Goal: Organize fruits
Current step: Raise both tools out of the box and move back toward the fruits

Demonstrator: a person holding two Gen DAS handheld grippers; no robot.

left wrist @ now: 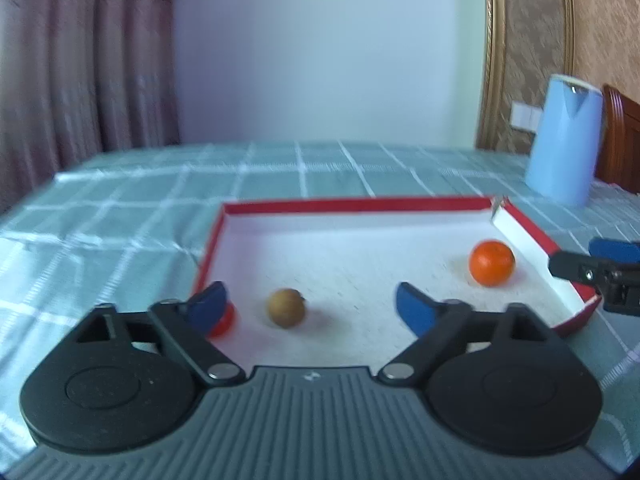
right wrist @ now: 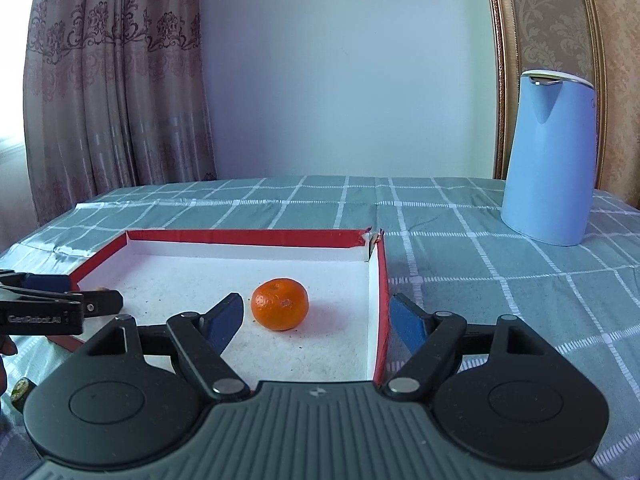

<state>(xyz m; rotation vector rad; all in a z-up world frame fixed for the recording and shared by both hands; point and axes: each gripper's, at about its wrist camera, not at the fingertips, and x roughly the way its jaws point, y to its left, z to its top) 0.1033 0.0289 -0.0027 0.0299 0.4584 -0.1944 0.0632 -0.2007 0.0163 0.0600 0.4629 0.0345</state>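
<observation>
A shallow red box with a white inside lies on the checked tablecloth. In it sit an orange mandarin, a small brown round fruit, and a small red fruit partly hidden behind my left gripper's left finger. My left gripper is open and empty over the box's near edge, with the brown fruit between its fingers. My right gripper is open and empty, straddling the box's right wall, with the mandarin just ahead of it. Each gripper shows at the edge of the other's view.
A light blue kettle stands at the back right of the table. A small dark green object lies on the cloth at the left, outside the box. Curtains and a wall are behind the table.
</observation>
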